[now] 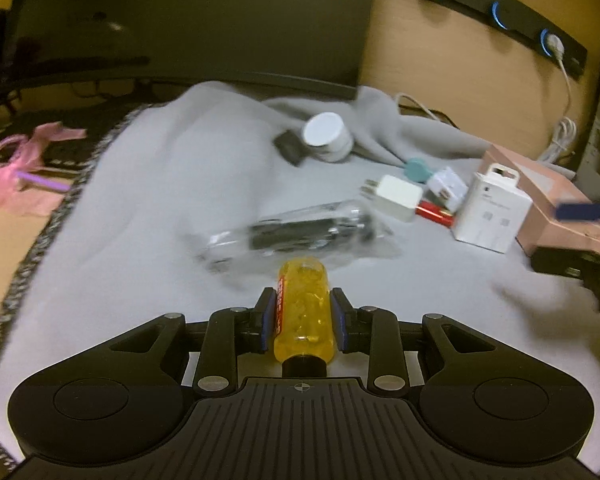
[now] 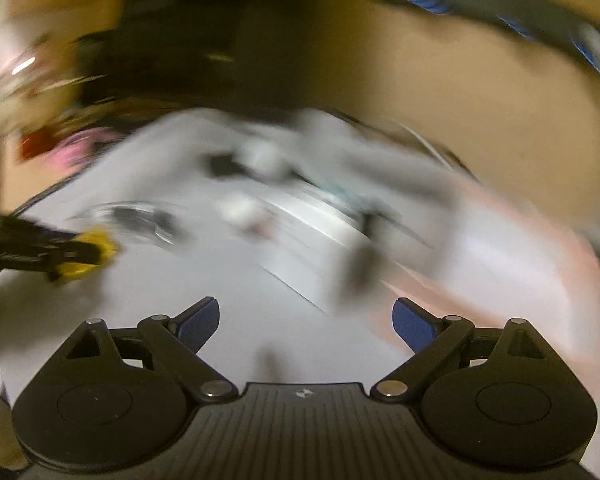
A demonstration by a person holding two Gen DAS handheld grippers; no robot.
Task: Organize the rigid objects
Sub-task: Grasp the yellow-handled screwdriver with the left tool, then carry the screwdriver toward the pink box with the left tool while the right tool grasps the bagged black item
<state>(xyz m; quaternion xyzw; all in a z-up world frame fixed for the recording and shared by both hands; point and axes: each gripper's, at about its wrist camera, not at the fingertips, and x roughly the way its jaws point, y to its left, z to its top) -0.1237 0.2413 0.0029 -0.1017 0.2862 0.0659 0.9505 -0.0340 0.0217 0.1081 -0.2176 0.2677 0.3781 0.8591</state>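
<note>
My left gripper (image 1: 303, 312) is shut on a small yellow bottle (image 1: 305, 312) with a black cap, held above the grey cloth (image 1: 140, 220). Ahead of it lies a clear plastic package (image 1: 300, 232) with dark contents. Further right are a white charger (image 1: 398, 197), a white plug (image 1: 448, 186), a red item (image 1: 432, 211), a white box (image 1: 492, 212) and a pink box (image 1: 556, 204). My right gripper (image 2: 306, 320) is open and empty over the cloth; its view is badly blurred. The left gripper with the yellow bottle (image 2: 94, 246) shows at its left edge.
A white round jar (image 1: 328, 136) and a dark small block (image 1: 289, 147) lie at the back of the cloth. A teal round item (image 1: 418, 169) sits by the plugs. A dark monitor (image 1: 180, 20) stands behind. Pink wrapping (image 1: 24, 168) lies left. A power strip (image 1: 500, 12) with a white cable runs along the wall.
</note>
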